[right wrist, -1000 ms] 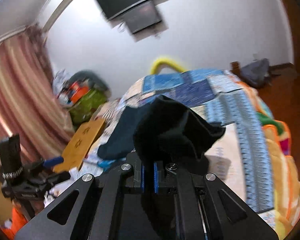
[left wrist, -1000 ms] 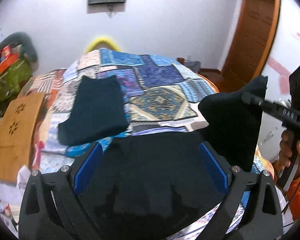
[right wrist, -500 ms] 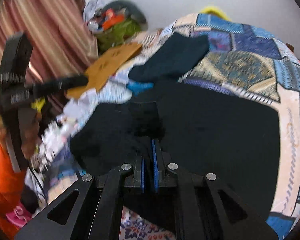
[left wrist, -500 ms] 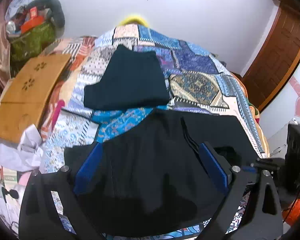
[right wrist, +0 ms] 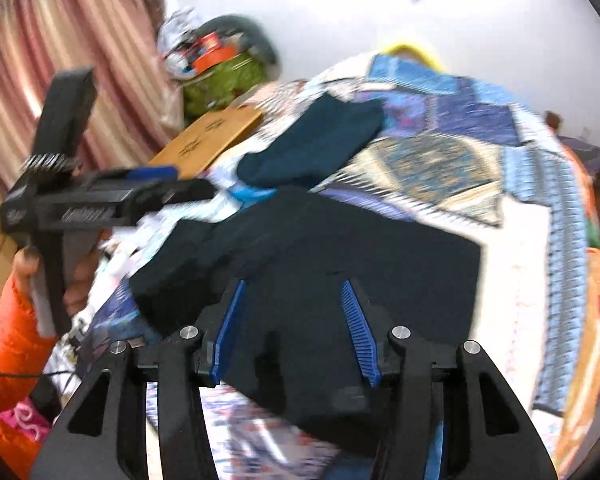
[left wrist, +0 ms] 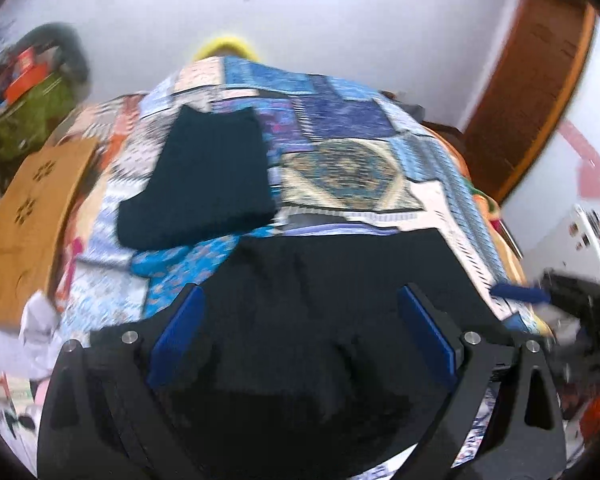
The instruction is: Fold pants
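Right tongs [right wrist: 292, 292] just opened, black pants [right wrist: 340, 248] loose between pads, left tongs [left wrist: 300, 300] wide.

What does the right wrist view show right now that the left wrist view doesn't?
Only the right wrist view: the striped curtain, the person's hand and orange sleeve gripping the left gripper's handle, and the right gripper, whose jaws have just been opening over the black pants.

Only the left wrist view: the wooden door and the left gripper, jaws wide apart.

Both: the black pants spread on the patchwork quilt, the folded dark garment and the tan board.
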`<control>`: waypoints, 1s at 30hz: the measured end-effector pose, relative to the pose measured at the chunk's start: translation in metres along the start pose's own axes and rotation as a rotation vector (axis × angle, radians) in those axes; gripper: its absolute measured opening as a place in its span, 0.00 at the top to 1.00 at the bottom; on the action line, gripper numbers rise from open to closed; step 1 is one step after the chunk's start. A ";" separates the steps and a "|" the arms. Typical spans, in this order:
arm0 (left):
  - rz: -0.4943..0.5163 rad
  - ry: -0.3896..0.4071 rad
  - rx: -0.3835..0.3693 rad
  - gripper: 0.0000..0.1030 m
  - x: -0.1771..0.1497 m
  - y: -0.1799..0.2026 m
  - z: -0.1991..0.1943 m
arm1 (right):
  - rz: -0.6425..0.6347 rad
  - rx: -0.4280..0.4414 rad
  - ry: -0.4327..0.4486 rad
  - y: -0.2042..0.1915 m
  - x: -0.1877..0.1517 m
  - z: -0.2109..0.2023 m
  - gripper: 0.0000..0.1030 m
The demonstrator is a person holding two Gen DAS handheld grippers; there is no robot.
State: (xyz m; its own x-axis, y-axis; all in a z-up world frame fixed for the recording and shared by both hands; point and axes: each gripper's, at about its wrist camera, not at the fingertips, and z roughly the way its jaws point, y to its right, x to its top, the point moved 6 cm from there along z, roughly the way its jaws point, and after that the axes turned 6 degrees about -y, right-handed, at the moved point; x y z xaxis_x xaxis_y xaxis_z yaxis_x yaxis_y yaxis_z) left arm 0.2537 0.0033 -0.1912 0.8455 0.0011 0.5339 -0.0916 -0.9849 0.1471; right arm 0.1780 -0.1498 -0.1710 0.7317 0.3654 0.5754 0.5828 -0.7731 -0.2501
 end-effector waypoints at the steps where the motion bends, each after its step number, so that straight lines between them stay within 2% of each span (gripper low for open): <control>1: 0.021 -0.003 -0.006 0.05 0.002 0.008 0.002 | 0.007 -0.018 0.005 0.008 0.002 -0.001 0.55; 6: 0.143 -0.060 -0.023 0.05 0.009 0.052 0.031 | 0.034 -0.126 -0.014 0.050 0.007 0.012 0.55; 9: 0.175 -0.120 -0.049 0.05 0.009 0.069 0.055 | 0.037 -0.129 -0.046 0.061 0.001 0.026 0.55; 15: 0.216 -0.248 0.017 0.05 -0.007 0.075 0.102 | 0.052 -0.120 -0.171 0.077 -0.026 0.063 0.55; 17: 0.221 -0.306 0.024 0.05 -0.021 0.070 0.117 | 0.048 -0.113 -0.147 0.078 -0.034 0.061 0.55; 19: 0.211 -0.287 0.004 0.05 -0.024 0.065 0.113 | 0.041 -0.120 -0.151 0.078 -0.040 0.055 0.54; 23: 0.209 -0.295 0.016 0.05 -0.033 0.054 0.102 | 0.073 -0.122 -0.157 0.081 -0.054 0.043 0.48; 30: 0.217 -0.241 0.121 0.05 -0.047 0.035 0.074 | 0.132 -0.137 -0.146 0.083 -0.072 0.023 0.48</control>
State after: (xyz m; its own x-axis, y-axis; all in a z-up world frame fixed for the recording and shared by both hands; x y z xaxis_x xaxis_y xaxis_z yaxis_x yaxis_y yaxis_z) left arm 0.2501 -0.0442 -0.2729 0.9145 -0.2373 0.3277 -0.2319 -0.9711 -0.0562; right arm 0.1813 -0.2286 -0.2509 0.8474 0.3198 0.4238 0.4325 -0.8788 -0.2017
